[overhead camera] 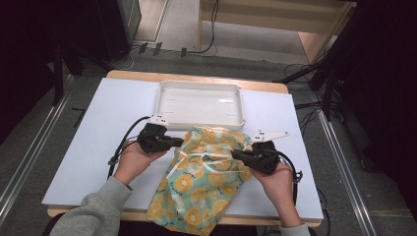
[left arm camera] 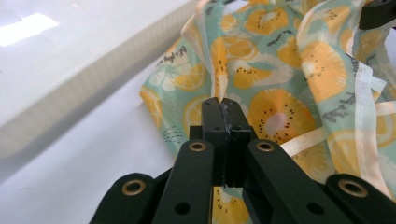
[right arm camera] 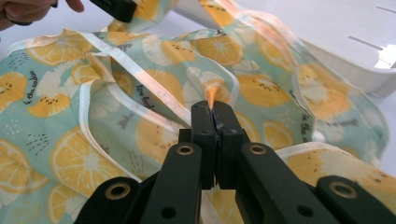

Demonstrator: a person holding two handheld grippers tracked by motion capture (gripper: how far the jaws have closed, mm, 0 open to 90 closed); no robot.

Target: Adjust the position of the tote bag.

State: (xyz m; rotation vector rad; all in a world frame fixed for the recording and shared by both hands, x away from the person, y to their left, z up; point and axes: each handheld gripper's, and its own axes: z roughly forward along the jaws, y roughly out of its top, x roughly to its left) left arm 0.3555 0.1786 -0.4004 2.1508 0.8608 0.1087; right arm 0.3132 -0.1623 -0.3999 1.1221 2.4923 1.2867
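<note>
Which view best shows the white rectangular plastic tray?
High view: the whole white rectangular plastic tray sits beyond the citrus-print cloth. Left gripper view gives a blurred rim; right gripper view a corner.

Printed cloth (right arm camera: 116, 121), teal ground with orange-slice pattern: small dark script lettering scattered among the fruit motifs, seen in the right gripper view. The lettering runs sideways or tilted and is too small and blurred to make out. Similar dark script marks show in the left gripper view, likewise unreadable. No other label, brand, number or sign legible.
</note>
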